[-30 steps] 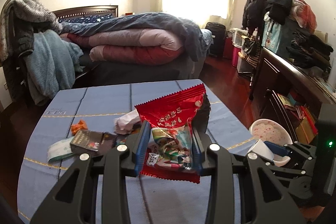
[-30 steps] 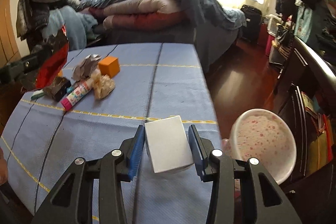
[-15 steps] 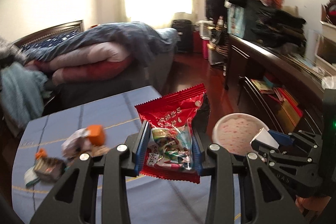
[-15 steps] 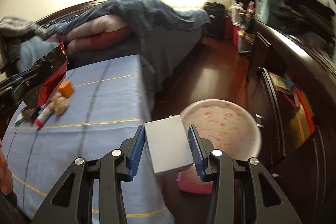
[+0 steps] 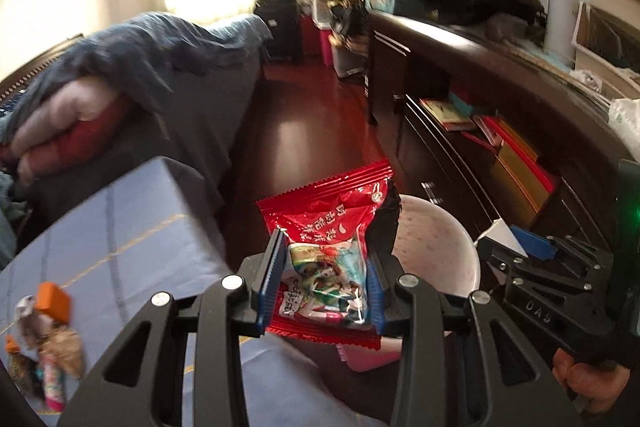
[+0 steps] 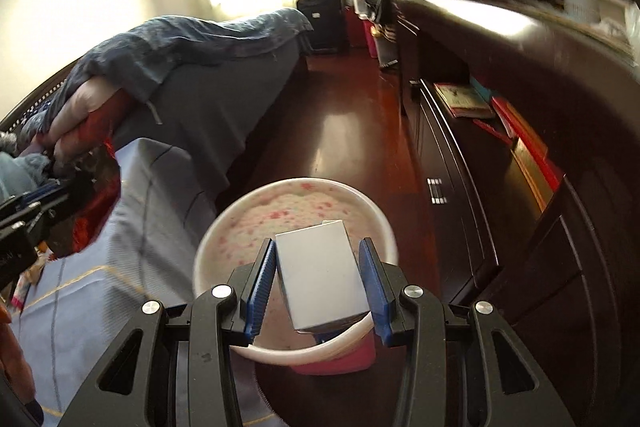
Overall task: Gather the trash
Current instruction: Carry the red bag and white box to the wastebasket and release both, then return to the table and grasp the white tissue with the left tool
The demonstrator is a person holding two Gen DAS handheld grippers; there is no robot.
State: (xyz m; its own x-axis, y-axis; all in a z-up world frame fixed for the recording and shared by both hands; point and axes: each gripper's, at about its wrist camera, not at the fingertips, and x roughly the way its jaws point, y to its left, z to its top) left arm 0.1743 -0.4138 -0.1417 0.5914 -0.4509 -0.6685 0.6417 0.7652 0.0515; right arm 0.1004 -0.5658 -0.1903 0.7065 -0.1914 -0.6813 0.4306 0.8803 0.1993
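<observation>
My left gripper (image 5: 326, 281) is shut on a red snack wrapper (image 5: 328, 223), held past the right edge of the blue table (image 5: 120, 227) with the bin partly behind it. My right gripper (image 6: 318, 275) is shut on a small white box (image 6: 320, 271), held directly over the white-rimmed, pink-speckled bin (image 6: 236, 227) that stands on the floor. The same bin (image 5: 436, 247) shows in the left wrist view, with the right gripper (image 5: 520, 247) and the white box (image 5: 500, 233) over its right side. The left gripper with the wrapper (image 6: 94, 203) appears at the left edge of the right wrist view.
Several bits of trash, including an orange block (image 5: 54, 301) and crumpled wrappers (image 5: 60, 347), lie on the table at lower left. A dark wooden cabinet (image 6: 520, 187) with books runs along the right. A bed (image 5: 140, 75) with bedding lies behind the table. Red wooden floor (image 6: 352, 131) runs between them.
Both grippers swung right, off the table toward the bin, each keeping its hold. The bin moved from the right edge to under the right gripper's box, and the trash pile slid to the left.
</observation>
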